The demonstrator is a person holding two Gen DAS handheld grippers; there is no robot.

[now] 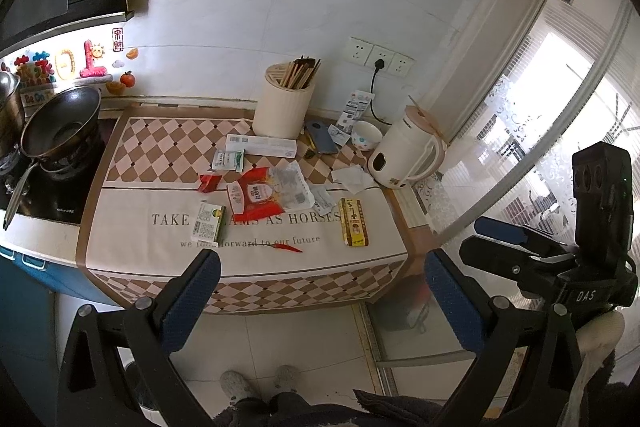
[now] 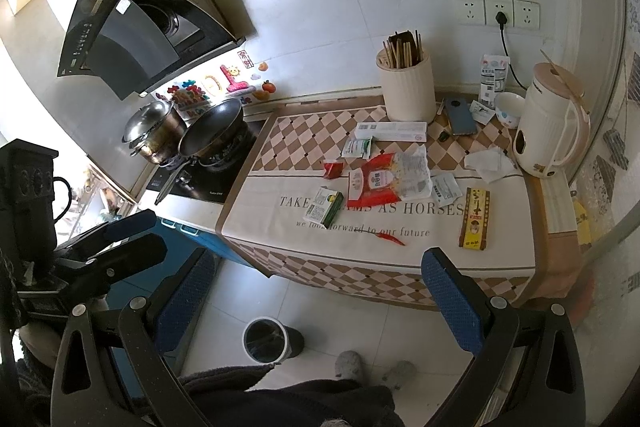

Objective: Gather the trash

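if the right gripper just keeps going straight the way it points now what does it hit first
Probably the front edge of the tablecloth near the red chili. The right gripper is open and held off the counter, with nothing between its fingers. Depth is unclear through the fisheye.

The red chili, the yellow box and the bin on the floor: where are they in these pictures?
red chili [image 2: 387, 238]: right wrist view, middle of its body.
yellow box [image 2: 474, 218]: right wrist view, centre of its top face.
bin [image 2: 265, 343]: right wrist view, its dark liner inside the rim.

Wrappers [image 1: 268, 193] and boxes [image 1: 353, 221] flat on tablecloth [image 1: 132, 223]
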